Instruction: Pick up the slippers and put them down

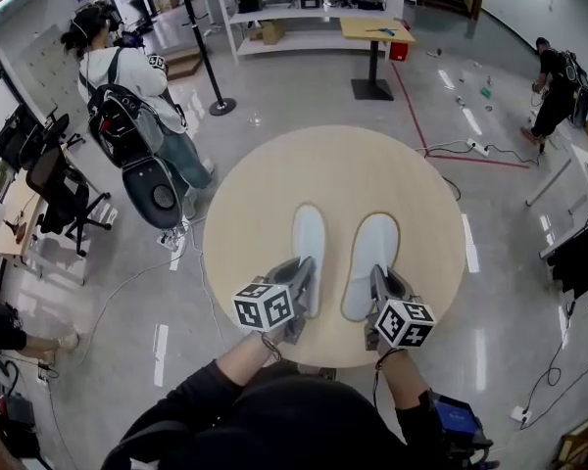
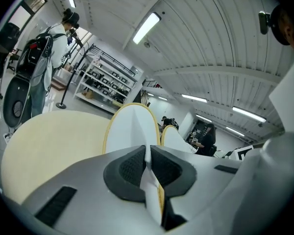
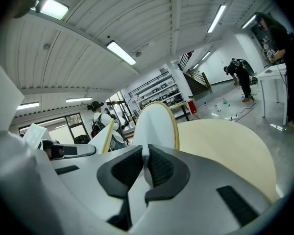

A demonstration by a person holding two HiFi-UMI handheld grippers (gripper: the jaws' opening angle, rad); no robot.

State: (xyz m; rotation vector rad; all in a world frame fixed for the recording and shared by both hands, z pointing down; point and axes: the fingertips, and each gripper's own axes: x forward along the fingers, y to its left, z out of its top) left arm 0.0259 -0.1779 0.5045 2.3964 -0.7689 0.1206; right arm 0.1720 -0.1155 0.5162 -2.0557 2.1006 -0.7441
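Observation:
Two white slippers with thin tan edging are side by side over the round beige table (image 1: 274, 179). My left gripper (image 1: 301, 284) is shut on the heel end of the left slipper (image 1: 310, 248), whose toe points away from me. My right gripper (image 1: 380, 287) is shut on the heel end of the right slipper (image 1: 369, 260). In the left gripper view the held slipper (image 2: 130, 129) rises from the pinched jaws (image 2: 148, 168), with the other slipper (image 2: 174, 138) beside it. The right gripper view shows its slipper (image 3: 157, 124) clamped at the jaws (image 3: 145, 168), tilted up off the table (image 3: 225, 146).
A person with a backpack (image 1: 127, 86) stands left of the table beside a black office chair (image 1: 59, 189). White shelves (image 1: 304, 8) and a small stand table (image 1: 375, 32) are at the back. Another person (image 1: 559, 81) is far right. Cables lie on the floor (image 1: 470, 150).

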